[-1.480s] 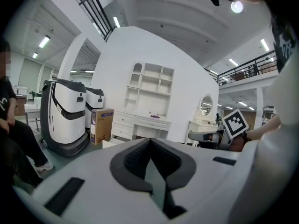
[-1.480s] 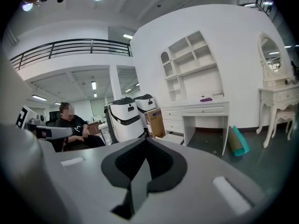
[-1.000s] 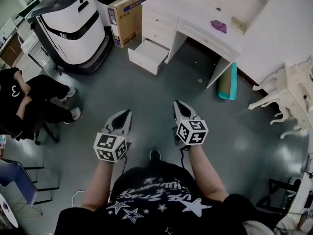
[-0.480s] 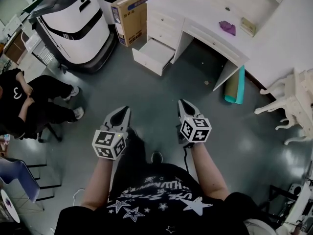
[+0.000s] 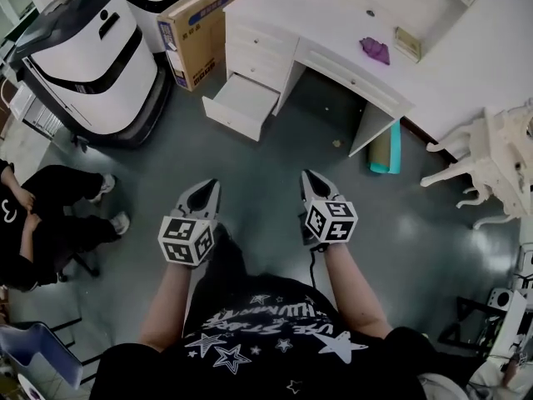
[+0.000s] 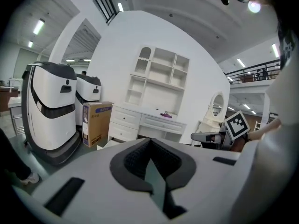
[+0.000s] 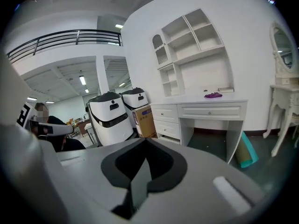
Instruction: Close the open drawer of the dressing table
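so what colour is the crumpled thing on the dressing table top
Purple. The crumpled thing shows best in the head view, on the white dressing table.

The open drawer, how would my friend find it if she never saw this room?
Find the white dressing table by the wall, then its end next to the brown cardboard box. The open drawer is lowest in that stack; it alone sticks out over the floor, while the drawers above are shut.
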`<state>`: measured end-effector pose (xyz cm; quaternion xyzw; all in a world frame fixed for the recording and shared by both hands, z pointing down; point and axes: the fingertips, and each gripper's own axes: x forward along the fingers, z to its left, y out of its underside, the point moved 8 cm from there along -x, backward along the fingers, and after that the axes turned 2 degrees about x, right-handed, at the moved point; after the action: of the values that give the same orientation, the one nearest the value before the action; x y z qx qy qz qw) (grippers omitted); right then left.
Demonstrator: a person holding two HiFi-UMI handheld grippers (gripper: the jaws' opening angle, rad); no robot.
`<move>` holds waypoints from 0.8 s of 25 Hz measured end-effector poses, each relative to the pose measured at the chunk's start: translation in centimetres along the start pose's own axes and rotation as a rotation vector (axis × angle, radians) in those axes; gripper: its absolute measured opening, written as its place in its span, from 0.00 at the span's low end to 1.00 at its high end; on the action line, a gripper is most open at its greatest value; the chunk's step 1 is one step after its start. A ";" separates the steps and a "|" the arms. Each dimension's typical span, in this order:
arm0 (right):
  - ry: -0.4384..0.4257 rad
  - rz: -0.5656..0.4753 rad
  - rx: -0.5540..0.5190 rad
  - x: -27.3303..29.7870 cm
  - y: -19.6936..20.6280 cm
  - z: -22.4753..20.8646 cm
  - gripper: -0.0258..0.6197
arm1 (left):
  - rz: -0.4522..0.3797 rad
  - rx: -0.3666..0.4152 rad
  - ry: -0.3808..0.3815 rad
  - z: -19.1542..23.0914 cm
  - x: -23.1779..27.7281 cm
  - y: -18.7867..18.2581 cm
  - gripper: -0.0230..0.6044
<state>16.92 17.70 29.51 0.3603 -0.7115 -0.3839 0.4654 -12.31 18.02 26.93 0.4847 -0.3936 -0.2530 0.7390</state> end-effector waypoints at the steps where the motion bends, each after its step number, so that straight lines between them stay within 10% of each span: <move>1: 0.013 0.001 0.001 1.0 -0.5 -0.1 0.04 | 0.007 0.002 0.011 1.0 1.0 -0.5 0.05; 20: 0.177 0.044 0.016 15.5 -4.7 3.1 0.04 | 0.063 -0.024 0.064 17.3 9.0 -5.4 0.05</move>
<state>9.99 2.79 30.46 0.3808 -0.6783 -0.3344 0.5321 -21.52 0.14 28.80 0.4710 -0.3817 -0.2189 0.7645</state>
